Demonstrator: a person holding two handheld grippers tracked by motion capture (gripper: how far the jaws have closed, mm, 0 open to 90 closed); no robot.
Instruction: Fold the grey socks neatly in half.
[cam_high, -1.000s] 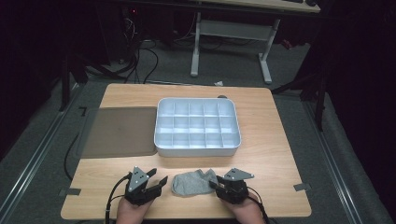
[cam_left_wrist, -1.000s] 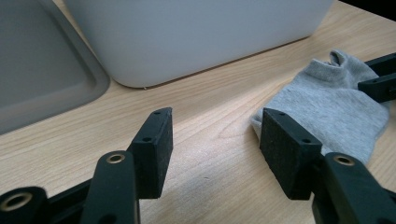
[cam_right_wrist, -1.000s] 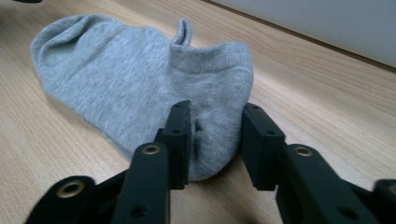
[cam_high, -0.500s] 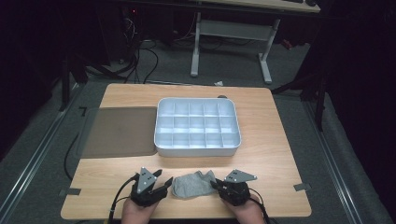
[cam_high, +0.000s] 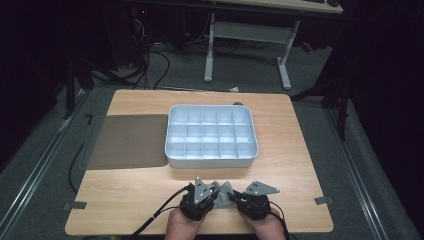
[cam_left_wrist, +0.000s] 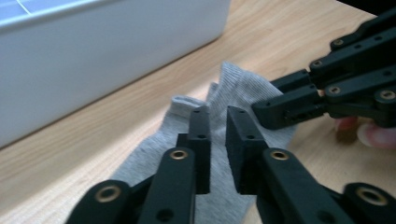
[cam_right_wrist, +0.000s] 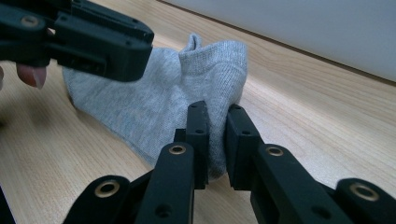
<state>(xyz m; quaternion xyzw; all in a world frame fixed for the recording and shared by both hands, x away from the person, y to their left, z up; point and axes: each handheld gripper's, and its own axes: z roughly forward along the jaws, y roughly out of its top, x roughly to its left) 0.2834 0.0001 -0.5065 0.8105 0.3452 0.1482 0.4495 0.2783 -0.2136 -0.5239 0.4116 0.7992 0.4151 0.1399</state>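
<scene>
A grey ankle sock (cam_high: 223, 188) lies bunched near the table's front edge, between my two grippers. My left gripper (cam_high: 212, 198) has just been closing, and its pads pinch a fold of the sock (cam_left_wrist: 243, 88) near the cuff. My right gripper (cam_high: 234, 198) closed a moment earlier and is shut on the sock's other end (cam_right_wrist: 154, 93). In the left gripper view the right gripper's fingers (cam_left_wrist: 289, 109) reach in from the right onto the fabric. The left gripper's fingers (cam_right_wrist: 102, 46) hang over the sock in the right gripper view. The two stand close together.
A white tray with many small compartments (cam_high: 210, 161) stands just beyond the sock at mid-table. A flat brown mat (cam_high: 127, 141) lies to its left. A cable (cam_high: 160, 212) trails from the left gripper over the front edge. Desk legs and cables stand behind the table.
My left gripper has slid right onto the sock and its jaws have closed on the fabric. The sock has bunched narrower between the grippers. The right hand has barely moved.
</scene>
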